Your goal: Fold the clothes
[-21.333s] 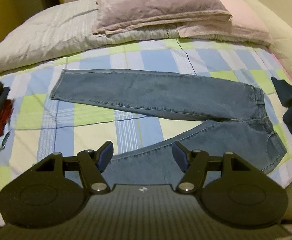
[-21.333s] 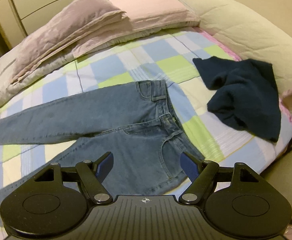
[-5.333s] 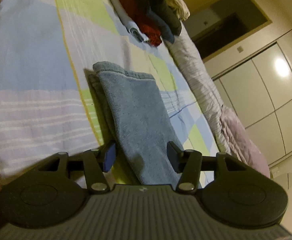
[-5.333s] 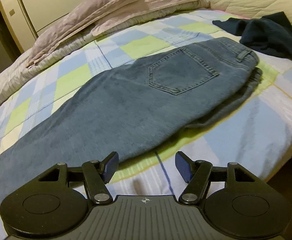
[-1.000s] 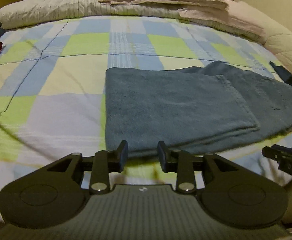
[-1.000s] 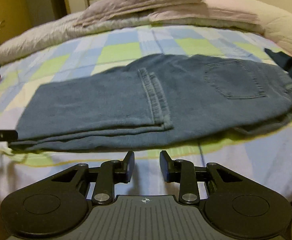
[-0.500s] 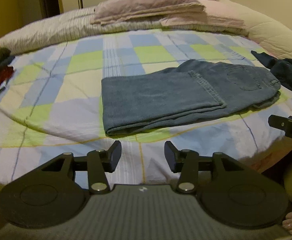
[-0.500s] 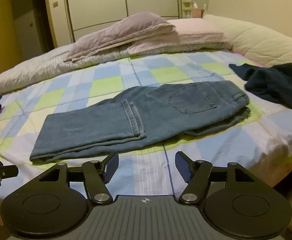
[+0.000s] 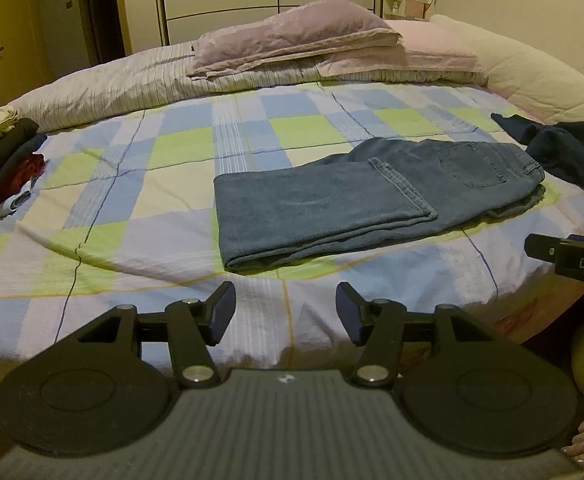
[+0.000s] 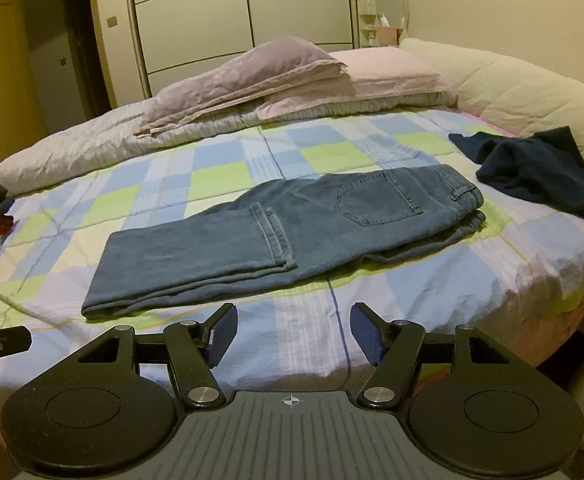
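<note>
The blue denim jeans (image 9: 331,208) are lying on the bed with the blue, green and white checked cover (image 9: 140,208), ahead of both tongs and well apart from them. Judged from how they lie, the jeans are already doubled leg over leg and then folded once across the length: the hem edge is resting on the seat area, just short of the back pocket, and the fold line is sitting at the end nearer the left tongs. At least one further fold appears to be outstanding before the jeans reach a compact size.

The left tongs (image 9: 286,312) are empty; their jaws are opening, with nothing between them. The right tongs (image 10: 292,334) are standing wide apart and are likewise holding nothing. Both are hanging over the near edge of the bed.

A crumpled dark navy knit garment (image 10: 539,168) is lying unfolded ahead and to the right of the right tongs, beyond the waistband end of the jeans. It is probably the next item to process.

A stack of folded clothes in cream, black, red and light blue (image 9: 0,168) is sitting far to the left of the left tongs. This looks like the finished pile.

No containers are visible in either view; all items are resting directly on the bed.
</note>
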### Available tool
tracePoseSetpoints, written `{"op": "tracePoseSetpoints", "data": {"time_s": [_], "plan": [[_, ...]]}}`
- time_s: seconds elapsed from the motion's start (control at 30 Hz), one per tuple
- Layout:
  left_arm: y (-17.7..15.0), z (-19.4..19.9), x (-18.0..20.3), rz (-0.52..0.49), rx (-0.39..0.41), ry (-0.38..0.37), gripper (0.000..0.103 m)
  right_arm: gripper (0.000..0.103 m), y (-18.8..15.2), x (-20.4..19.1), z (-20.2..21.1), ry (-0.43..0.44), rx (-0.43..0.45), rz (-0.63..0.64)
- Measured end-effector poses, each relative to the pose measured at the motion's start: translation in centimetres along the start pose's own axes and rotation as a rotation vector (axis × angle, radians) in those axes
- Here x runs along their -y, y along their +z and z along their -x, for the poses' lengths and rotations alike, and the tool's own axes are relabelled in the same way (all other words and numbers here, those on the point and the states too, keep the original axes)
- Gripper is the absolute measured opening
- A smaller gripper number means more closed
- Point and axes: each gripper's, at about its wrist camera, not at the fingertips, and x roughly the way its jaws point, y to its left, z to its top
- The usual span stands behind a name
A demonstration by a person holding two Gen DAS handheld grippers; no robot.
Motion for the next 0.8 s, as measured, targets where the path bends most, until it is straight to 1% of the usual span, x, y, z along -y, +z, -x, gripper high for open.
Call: {"op": "tracePoseSetpoints", "data": {"time_s": [0.33, 0.63, 0.8], "plan": [[0.1, -0.2, 0.5, -0.018, -0.005, -0.007, 0.053, 0.066, -0.2, 0.2, 0.0, -0.009, -0.009, -0.005], [0.3, -1.3, 0.5, -0.02, -0.027, -0.007, 0.053, 0.066, 0.0, 0.3, -0.8, -0.02, -0.029, -0.003], [0.4, -2.0, 0.3, -0.02, -0.038, -0.005, 0.055, 0.066, 0.1, 0.4, -1.4, -0.025, -0.04, -0.002]]}}
